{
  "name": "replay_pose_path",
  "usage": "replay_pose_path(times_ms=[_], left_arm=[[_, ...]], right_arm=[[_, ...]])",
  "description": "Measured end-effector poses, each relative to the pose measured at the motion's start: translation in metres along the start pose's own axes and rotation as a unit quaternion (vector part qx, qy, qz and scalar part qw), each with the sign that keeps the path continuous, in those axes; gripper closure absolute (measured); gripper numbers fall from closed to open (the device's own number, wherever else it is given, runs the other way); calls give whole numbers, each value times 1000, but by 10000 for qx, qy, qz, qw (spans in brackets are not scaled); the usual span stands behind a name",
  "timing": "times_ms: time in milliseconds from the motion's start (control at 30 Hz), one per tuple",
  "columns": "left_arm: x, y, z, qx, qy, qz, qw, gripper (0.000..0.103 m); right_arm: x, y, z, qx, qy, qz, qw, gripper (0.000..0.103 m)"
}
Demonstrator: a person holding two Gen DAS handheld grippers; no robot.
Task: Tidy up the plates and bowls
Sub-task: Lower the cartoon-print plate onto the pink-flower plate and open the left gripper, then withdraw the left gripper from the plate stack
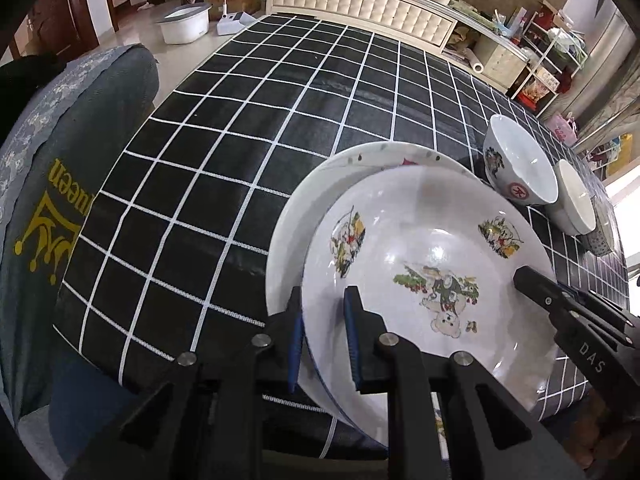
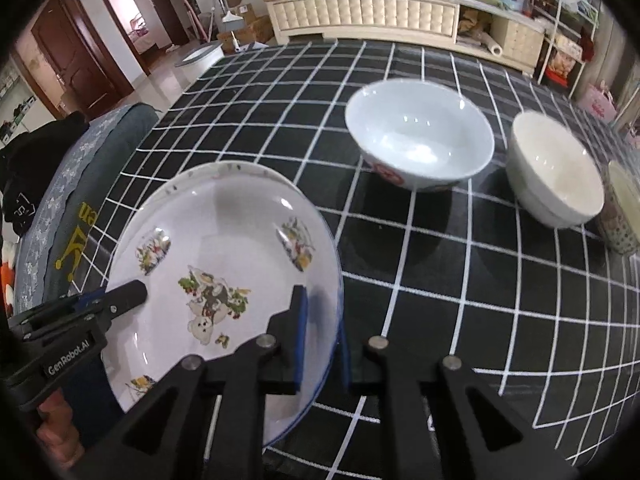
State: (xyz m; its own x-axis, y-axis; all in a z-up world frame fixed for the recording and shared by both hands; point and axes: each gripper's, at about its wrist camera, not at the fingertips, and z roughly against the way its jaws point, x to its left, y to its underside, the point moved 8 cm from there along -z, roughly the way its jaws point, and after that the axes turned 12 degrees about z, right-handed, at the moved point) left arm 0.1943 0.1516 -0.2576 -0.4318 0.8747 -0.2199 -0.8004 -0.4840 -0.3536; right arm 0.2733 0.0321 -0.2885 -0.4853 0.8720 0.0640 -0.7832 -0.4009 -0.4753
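Clamping opposite rims of the top plate, the left gripper and right gripper hold it over a second plate near the desk edge, two bowls beyond apparently unstacked, far side open.

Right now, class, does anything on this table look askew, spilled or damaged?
Nothing is spilled or broken. The bear plate sits tilted and off-centre over the plate beneath, gripped at opposite rims by the left gripper and right gripper.
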Motion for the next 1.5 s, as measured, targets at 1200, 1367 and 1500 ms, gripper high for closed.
replay_pose_path(times_ms=[1200, 1367, 1500], left_arm=[[-67, 11, 109, -1061, 383, -873, 9898, 59], [-100, 14, 136, -1302, 617, -1078, 9837, 59], [-125, 12, 155, -1510, 812, -1248, 9773, 59]], right_arm=[[-15, -5, 117, -1270, -80, 19, 9919, 57], [-30, -6, 144, -1479, 390, 118, 9882, 48], [-45, -7, 158, -1495, 415, 58, 9879, 39]])
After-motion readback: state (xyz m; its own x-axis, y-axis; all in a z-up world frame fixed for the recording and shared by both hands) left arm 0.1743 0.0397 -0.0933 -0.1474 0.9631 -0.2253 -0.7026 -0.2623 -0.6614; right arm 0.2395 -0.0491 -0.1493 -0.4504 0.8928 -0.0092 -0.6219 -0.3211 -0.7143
